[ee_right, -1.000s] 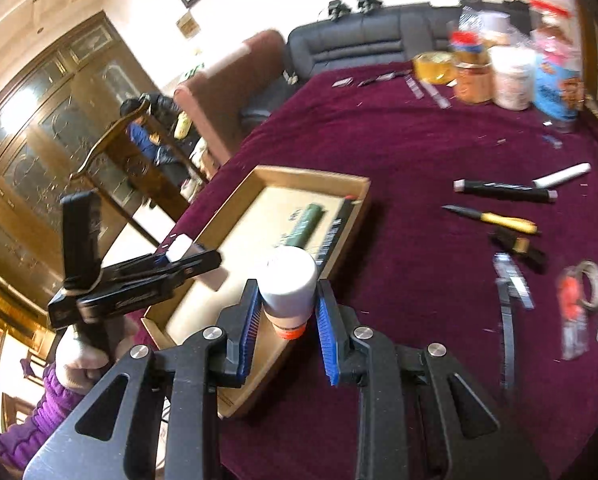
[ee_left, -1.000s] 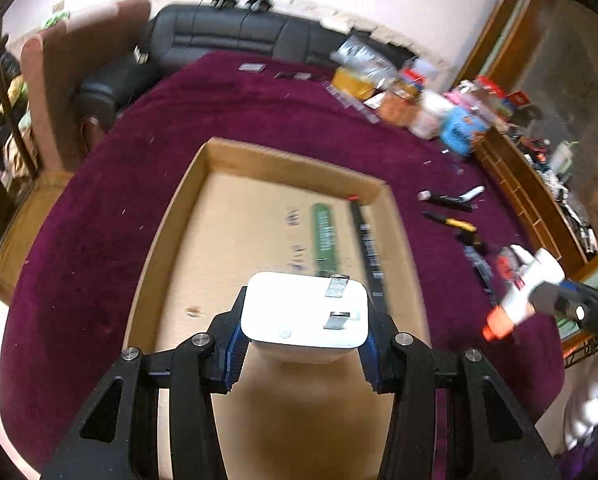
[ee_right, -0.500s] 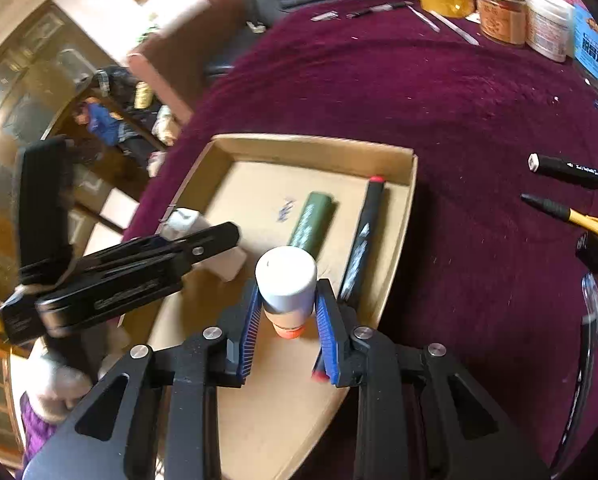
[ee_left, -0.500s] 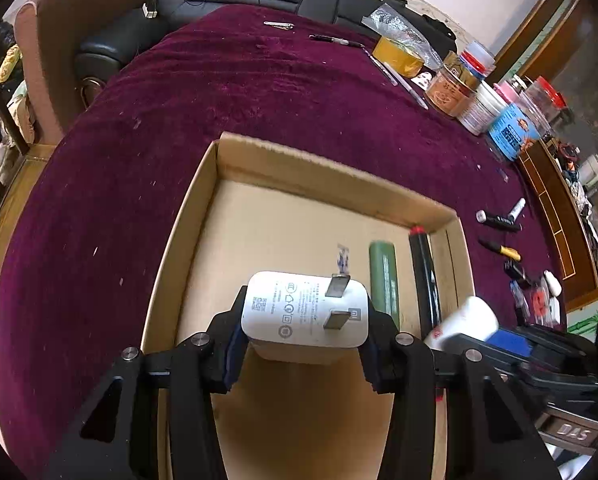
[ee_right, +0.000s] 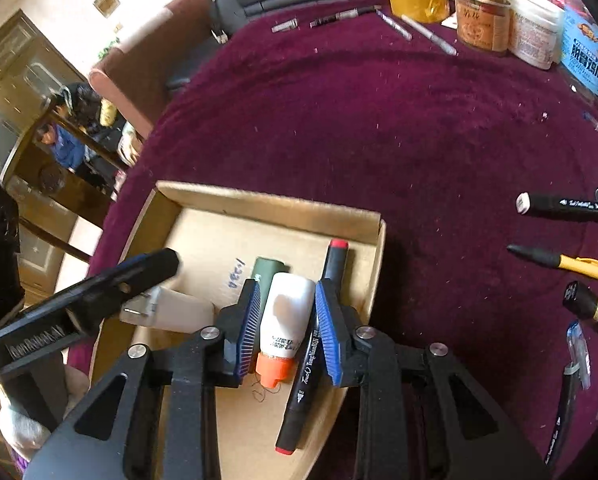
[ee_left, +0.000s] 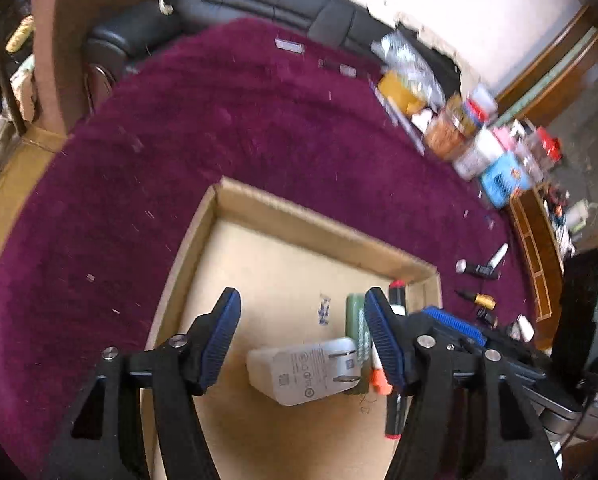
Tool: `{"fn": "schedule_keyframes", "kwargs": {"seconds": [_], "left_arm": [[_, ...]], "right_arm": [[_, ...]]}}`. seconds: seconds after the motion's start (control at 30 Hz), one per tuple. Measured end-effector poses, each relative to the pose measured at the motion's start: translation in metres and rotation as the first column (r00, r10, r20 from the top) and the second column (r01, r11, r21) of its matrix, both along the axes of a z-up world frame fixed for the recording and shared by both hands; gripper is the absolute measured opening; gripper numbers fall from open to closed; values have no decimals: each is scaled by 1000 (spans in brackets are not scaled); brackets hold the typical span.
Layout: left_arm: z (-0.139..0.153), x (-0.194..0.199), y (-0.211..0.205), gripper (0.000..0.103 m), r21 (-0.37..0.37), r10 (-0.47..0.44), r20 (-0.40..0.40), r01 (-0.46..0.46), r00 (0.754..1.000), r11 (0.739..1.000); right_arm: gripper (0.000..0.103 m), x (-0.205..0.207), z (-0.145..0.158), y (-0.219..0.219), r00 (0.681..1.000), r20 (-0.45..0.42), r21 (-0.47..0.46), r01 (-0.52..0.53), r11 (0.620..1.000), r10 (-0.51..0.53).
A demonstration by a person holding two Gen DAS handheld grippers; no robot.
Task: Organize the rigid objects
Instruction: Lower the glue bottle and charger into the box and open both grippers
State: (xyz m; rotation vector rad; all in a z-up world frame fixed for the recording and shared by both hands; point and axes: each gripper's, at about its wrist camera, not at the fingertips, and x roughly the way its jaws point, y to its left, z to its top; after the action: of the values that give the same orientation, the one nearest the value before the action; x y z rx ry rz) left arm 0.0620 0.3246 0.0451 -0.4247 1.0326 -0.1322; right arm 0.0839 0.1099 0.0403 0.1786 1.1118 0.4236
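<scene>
So the white charger [ee_left: 305, 370] is now dropped in the cardboard tray [ee_left: 323, 220] by the spread-wide left claw [ee_left: 301, 332] — the glue bottle [ee_right: 285, 316] gets let go too, right claw [ee_right: 285, 334] jaws parted — two more sorted.

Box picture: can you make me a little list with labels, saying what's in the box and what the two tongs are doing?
container: cardboard box on purple cloth
in box: white charger, green stick, black marker, white bottle with orange cap
left tongs: open, above the charger, not touching it
right tongs: open, pads either side of the bottle
charger: lying on its side, prongs facing the green stick
outside box: pens and jars on the cloth
</scene>
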Motion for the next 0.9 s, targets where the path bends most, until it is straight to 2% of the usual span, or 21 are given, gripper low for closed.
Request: {"fn": "schedule_keyframes", "kwargs": {"seconds": [0.1, 0.17, 0.23, 0.33, 0.47, 0.53, 0.67, 0.73, 0.9], "left_arm": [[16, -8, 6, 59, -6, 28, 49, -28, 998, 1000], [23, -16, 6, 59, -6, 18, 69, -18, 997, 1000], [27, -26, 3, 60, 32, -13, 71, 11, 997, 999], [27, -44, -12, 60, 142, -92, 68, 81, 993, 987], [23, -66, -33, 57, 340, -196, 76, 159, 978, 927], [21, -66, -37, 51, 381, -210, 74, 167, 975, 909], [9, -32, -36, 50, 344, -164, 26, 145, 986, 928], [7, -12, -35, 49, 302, -140, 30, 124, 990, 945], [5, 16, -45, 50, 358, -84, 59, 57, 995, 932]], "right_arm": [[41, -11, 11, -13, 999, 29, 31, 16, 999, -17], [41, -19, 17, -22, 999, 50, 38, 18, 999, -20], [41, -29, 23, -31, 997, 74, 35, 16, 999, -18], [41, -48, 32, -47, 993, 117, 22, 15, 1000, -17], [41, -67, 37, -70, 988, 149, 13, 28, 1000, -30], [41, -73, 37, -77, 988, 152, 22, 40, 999, -43], [41, -76, 34, -91, 987, 141, 48, 72, 996, -79], [41, -78, 33, -98, 986, 135, 57, 86, 995, -93], [41, -86, 35, -120, 980, 142, 71, 127, 989, -136]]}}
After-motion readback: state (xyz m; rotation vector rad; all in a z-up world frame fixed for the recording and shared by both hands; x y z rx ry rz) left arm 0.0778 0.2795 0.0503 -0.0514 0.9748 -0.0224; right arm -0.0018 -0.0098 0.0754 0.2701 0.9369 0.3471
